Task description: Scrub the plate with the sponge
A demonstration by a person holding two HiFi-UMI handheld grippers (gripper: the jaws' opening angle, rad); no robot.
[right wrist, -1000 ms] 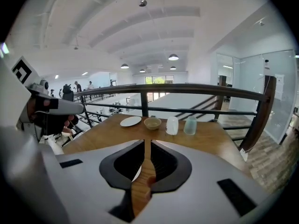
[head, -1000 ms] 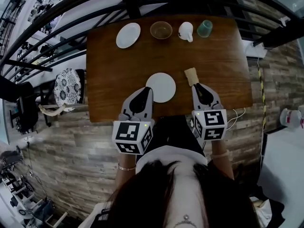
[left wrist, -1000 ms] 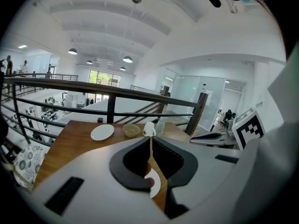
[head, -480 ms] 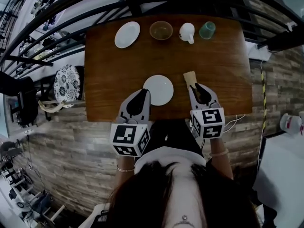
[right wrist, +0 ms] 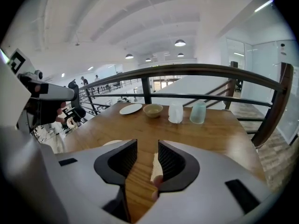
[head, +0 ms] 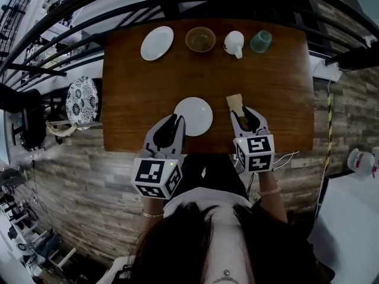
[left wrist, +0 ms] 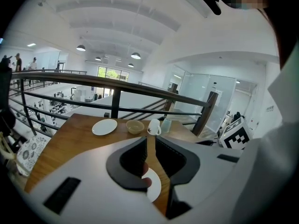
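A small white plate [head: 193, 116] lies near the table's front edge. Just right of it lies a tan sponge [head: 235, 102]. My left gripper [head: 176, 119] sits at the plate's left rim; its jaws have just been opening and stand a narrow gap apart, with the plate [left wrist: 154, 188] showing below that gap. My right gripper [head: 244, 112] is at the sponge's near end. Its jaws have also just been opening and stand apart, the sponge [right wrist: 155, 166] lying close against the right finger [right wrist: 170, 160] without being pinched.
Along the far side of the wooden table [head: 130, 99] stand a second white plate [head: 157, 43], a tan bowl [head: 200, 39], a white mug [head: 234, 42] and a green cup [head: 259, 40]. A dark railing [right wrist: 187, 69] runs behind the table.
Both pairs of jaws were shut and now stand apart. The right gripper has come down and forward to the sponge's near end. The left stays at the plate's left rim.
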